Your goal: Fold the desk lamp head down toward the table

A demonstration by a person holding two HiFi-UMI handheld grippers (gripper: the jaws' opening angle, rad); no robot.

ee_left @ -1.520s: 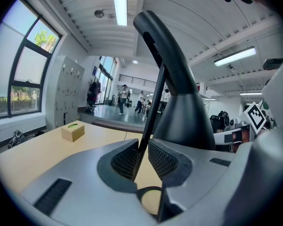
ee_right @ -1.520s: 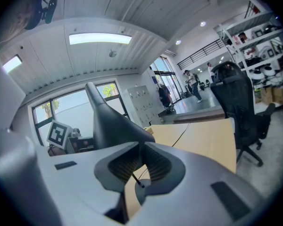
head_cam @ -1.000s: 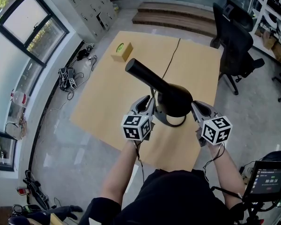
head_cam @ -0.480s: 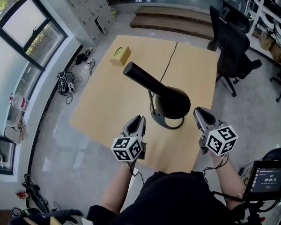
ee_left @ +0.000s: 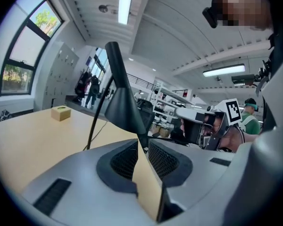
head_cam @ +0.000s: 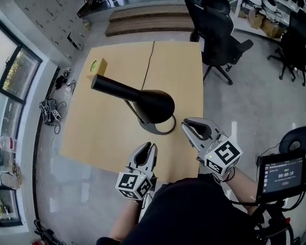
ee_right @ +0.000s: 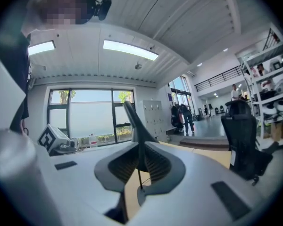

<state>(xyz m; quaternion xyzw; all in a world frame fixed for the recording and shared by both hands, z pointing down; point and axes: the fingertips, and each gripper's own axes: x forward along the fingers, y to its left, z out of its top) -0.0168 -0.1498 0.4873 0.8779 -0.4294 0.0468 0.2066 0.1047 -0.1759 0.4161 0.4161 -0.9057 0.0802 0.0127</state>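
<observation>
Two closed grippers, lamp untouched on the table.
The left gripper (head_cam: 149, 147) holds its jaws together on nothing. Beyond it the black desk lamp (head_cam: 143, 103) stands on the wooden table (head_cam: 99, 134). The right gripper (head_cam: 187, 123), near the lamp's base, is likewise closed and empty.

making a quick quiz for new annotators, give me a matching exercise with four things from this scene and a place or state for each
1 black cone-headed desk lamp
2 small tan cardboard box
3 black office chair
4 left gripper

a on the floor beside the wooden table, at its far right corner
b near the table's far left corner
c jaws shut, by the table's near edge
d standing mid-table

Pairs: 1-d, 2-b, 3-a, 4-c
</observation>
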